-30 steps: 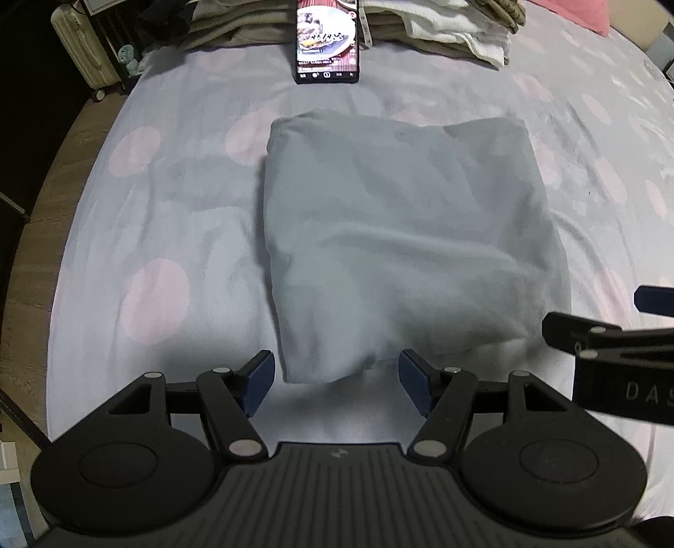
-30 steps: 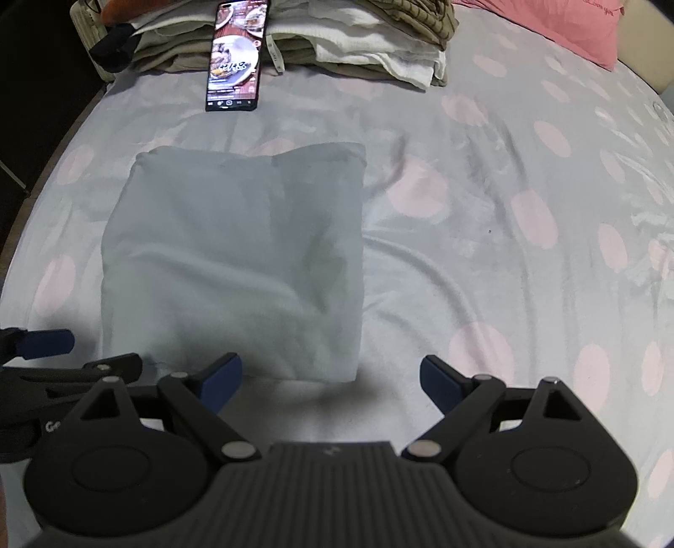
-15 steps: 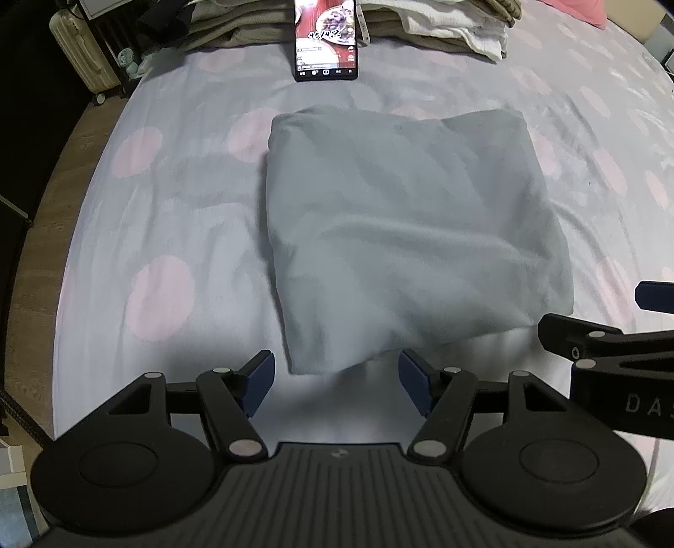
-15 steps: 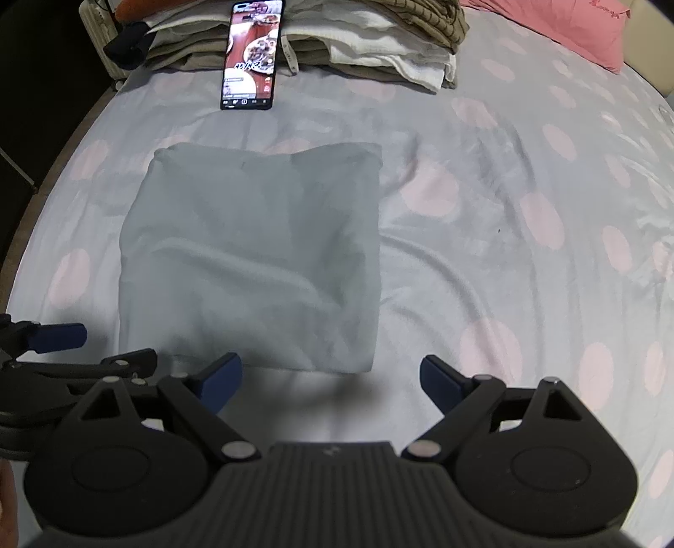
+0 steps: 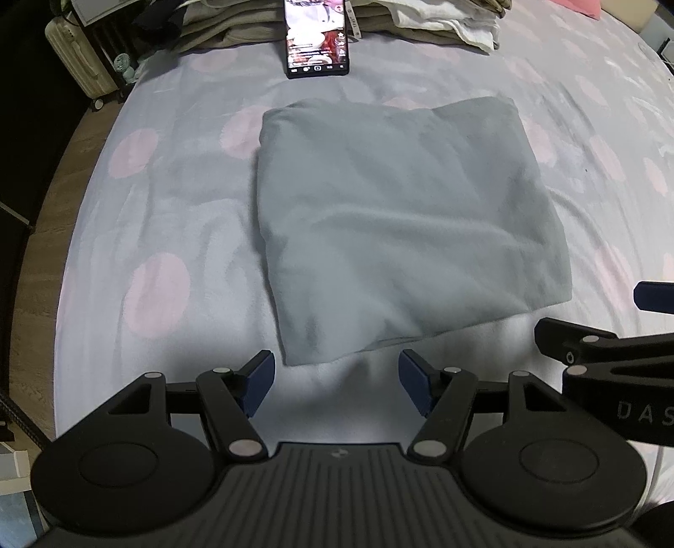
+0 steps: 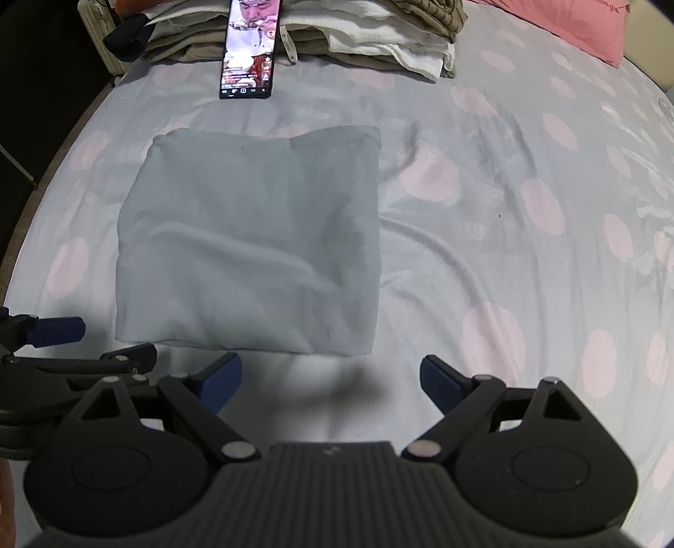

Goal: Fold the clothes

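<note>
A pale grey garment lies folded into a rough square on the bed; in the right wrist view the same garment fills the left middle. My left gripper hovers open just short of the garment's near edge, nothing between its blue pads. My right gripper is open too, beside the garment's near right corner and clear of the cloth. The right gripper's fingers poke in at the right edge of the left wrist view.
The bed sheet is pale grey with pink dots. A lit phone leans against a stack of folded clothes at the far side. A pink pillow lies far right. A pale suitcase and wooden floor flank the bed's left edge.
Both grippers have drawn back slightly from the garment, which now sits a little farther from the fingertips. The garment itself has not moved, and both pairs of jaws stay as wide as before.
</note>
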A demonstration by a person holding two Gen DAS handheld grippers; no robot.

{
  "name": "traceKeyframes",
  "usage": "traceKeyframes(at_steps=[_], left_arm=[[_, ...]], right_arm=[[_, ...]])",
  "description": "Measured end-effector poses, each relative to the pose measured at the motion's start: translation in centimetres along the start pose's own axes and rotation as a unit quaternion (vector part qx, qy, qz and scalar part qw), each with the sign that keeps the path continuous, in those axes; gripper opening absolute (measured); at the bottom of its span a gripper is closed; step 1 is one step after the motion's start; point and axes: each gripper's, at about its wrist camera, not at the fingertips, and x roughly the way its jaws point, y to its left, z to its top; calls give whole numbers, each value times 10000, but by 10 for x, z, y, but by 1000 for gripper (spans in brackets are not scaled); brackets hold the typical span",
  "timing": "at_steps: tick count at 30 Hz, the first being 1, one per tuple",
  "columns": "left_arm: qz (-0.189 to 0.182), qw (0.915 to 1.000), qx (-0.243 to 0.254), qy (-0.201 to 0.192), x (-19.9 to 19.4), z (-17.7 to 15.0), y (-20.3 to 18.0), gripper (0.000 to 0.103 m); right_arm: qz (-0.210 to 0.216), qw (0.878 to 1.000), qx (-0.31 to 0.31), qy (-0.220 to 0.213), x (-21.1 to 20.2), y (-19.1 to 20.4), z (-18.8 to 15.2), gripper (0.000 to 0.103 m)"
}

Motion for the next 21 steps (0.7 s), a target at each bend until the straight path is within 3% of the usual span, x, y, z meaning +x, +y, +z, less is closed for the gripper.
traceKeyframes(at_steps=[21], left_arm=[[47,10000,51,-33,5,-1,-3,64]], right_arm=[[43,10000,77,20,3,-4,-3,92]])
